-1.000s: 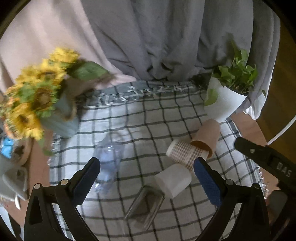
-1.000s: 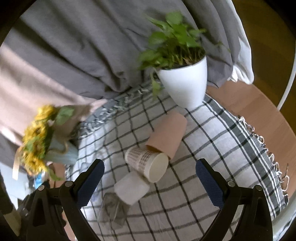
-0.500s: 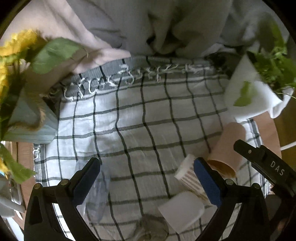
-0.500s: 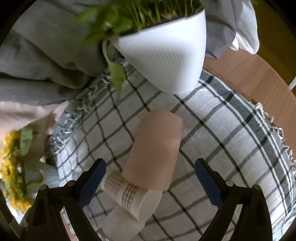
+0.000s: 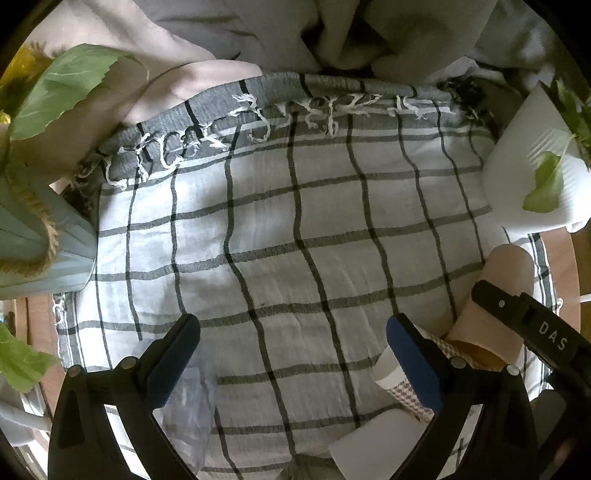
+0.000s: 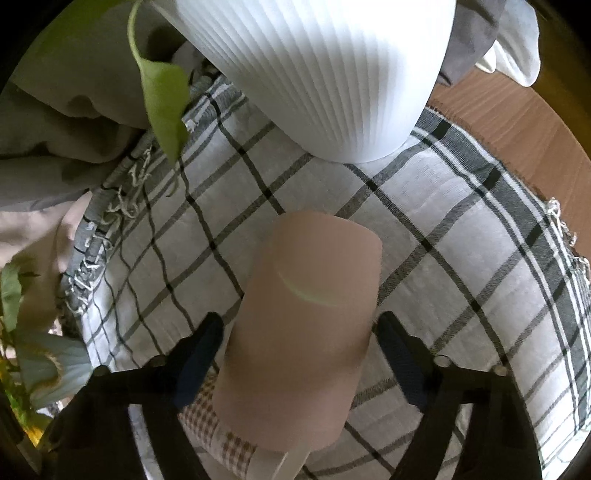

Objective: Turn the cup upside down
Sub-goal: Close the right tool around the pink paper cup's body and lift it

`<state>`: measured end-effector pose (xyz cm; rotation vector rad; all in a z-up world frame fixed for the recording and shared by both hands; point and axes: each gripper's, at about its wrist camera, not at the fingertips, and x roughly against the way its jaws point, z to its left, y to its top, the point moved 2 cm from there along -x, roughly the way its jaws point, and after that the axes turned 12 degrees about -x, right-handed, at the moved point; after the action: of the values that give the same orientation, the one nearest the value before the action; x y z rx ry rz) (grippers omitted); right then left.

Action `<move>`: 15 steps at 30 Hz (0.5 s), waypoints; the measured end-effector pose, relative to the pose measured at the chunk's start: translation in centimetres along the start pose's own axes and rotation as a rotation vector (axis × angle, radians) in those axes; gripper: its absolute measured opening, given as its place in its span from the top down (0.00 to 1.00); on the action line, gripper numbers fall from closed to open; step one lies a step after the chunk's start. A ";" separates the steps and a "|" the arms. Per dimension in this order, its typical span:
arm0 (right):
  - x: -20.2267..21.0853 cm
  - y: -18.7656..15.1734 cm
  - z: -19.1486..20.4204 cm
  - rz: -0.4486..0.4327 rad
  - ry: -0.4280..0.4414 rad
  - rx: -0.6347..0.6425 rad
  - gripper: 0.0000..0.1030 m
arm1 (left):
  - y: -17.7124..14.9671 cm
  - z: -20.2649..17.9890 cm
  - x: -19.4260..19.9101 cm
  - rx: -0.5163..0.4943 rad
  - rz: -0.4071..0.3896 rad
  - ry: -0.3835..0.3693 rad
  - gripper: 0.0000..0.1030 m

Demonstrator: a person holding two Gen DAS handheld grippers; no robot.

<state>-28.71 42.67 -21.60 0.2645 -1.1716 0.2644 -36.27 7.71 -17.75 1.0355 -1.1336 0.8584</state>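
Note:
A tan paper cup (image 6: 303, 332) lies on its side on the checked cloth (image 6: 461, 266), base pointing away from me. My right gripper (image 6: 301, 343) is open with a finger on each side of the cup, close to it. The tan cup also shows in the left wrist view (image 5: 506, 273), with the right gripper's black finger (image 5: 524, 321) across it. My left gripper (image 5: 293, 354) is open and empty above bare cloth (image 5: 295, 229). A brown-checked paper cup (image 5: 402, 384) and a white cup (image 5: 380, 439) lie by its right finger.
A white ribbed plant pot (image 6: 332, 74) stands just beyond the tan cup. A pale blue vase with twine (image 5: 33, 236) stands at the cloth's left edge. A clear plastic cup (image 5: 188, 413) lies near the left finger. Grey fabric (image 5: 258, 33) hangs behind. Bare wooden table (image 6: 517, 122) is at right.
Both grippers have moved forward and lower. The right gripper's fingers now straddle the tan cup and have narrowed a little. The left gripper has passed the cups.

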 end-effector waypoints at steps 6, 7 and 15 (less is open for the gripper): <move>0.1 0.1 -0.1 0.001 0.015 0.002 0.26 | 0.3 -0.5 0.4 -0.018 -0.011 0.019 0.00; 0.3 0.1 -0.2 -0.003 0.022 0.002 0.26 | 0.3 -0.6 0.6 -0.020 -0.017 0.022 0.00; 4.4 -0.8 -1.0 -0.070 0.051 0.043 0.27 | -1.0 -2.5 4.6 -0.048 -0.106 0.034 0.00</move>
<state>-25.94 42.55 -17.92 0.3346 -1.1049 0.2338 -33.62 9.88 -13.71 1.0281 -1.0569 0.7583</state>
